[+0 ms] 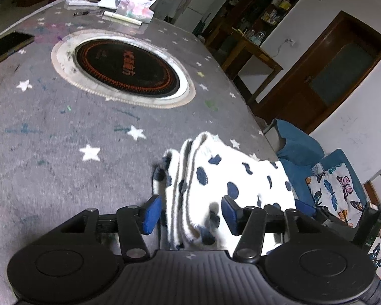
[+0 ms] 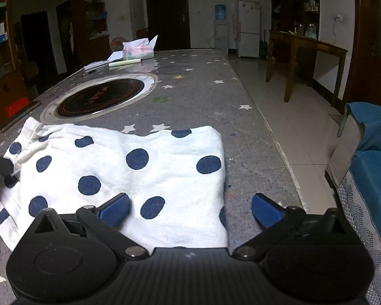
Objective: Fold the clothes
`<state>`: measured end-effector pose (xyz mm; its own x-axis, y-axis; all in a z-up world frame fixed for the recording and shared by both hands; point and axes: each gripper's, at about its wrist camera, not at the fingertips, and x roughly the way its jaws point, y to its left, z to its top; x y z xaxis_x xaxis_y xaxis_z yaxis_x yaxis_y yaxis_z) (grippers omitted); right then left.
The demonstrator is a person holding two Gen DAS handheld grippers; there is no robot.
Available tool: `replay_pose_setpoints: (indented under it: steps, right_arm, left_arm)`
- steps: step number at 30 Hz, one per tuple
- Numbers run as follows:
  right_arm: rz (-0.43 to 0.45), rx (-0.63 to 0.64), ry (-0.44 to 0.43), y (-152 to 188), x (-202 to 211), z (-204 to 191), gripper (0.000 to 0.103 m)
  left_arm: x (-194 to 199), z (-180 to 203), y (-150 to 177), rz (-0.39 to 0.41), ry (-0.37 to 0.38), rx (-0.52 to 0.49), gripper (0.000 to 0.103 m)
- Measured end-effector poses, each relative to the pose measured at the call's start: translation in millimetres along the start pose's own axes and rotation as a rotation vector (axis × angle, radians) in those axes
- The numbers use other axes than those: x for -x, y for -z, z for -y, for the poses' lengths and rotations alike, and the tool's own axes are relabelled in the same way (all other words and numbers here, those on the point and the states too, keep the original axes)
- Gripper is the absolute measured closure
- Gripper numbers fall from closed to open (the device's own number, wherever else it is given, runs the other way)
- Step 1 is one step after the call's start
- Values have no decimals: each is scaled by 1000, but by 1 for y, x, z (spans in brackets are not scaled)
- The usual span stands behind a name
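A white cloth with dark blue polka dots (image 2: 144, 167) lies folded on the grey star-patterned table (image 2: 203, 94). My right gripper (image 2: 190, 209) is open, low over the cloth's near right corner, one pad over the cloth and one over bare table. My left gripper (image 1: 190, 214) is open and straddles the cloth's bunched left edge (image 1: 190, 178), with folded layers between the pads. The tip of the left gripper shows at the left edge of the right wrist view (image 2: 0, 165).
A round black induction hob (image 1: 125, 70) is set into the table beyond the cloth. A tissue pack and papers (image 2: 137, 50) lie at the far end, a dark phone (image 1: 7, 45) at the left edge. A blue-covered chair (image 2: 370, 152) stands to the right of the table.
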<state>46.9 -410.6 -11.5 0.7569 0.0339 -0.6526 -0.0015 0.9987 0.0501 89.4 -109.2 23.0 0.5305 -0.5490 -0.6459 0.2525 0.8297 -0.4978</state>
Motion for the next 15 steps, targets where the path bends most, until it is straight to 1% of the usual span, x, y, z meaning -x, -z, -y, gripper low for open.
replay_pose_setpoints:
  steps: [5, 9, 13, 15]
  right_arm:
    - [-8, -8, 3, 0, 1, -1, 0]
    - [5, -8, -18, 1, 1, 1, 0]
    - [9, -9, -33, 1, 3, 3, 0]
    - [11, -23, -65, 1, 6, 7, 0]
  left_arm:
    - [-3, 4, -9, 12, -11, -5, 44]
    - [-9, 5, -15, 11, -18, -6, 42]
    - [-12, 9, -19, 13, -21, -22, 39]
    - [-14, 10, -21, 14, -25, -28, 39]
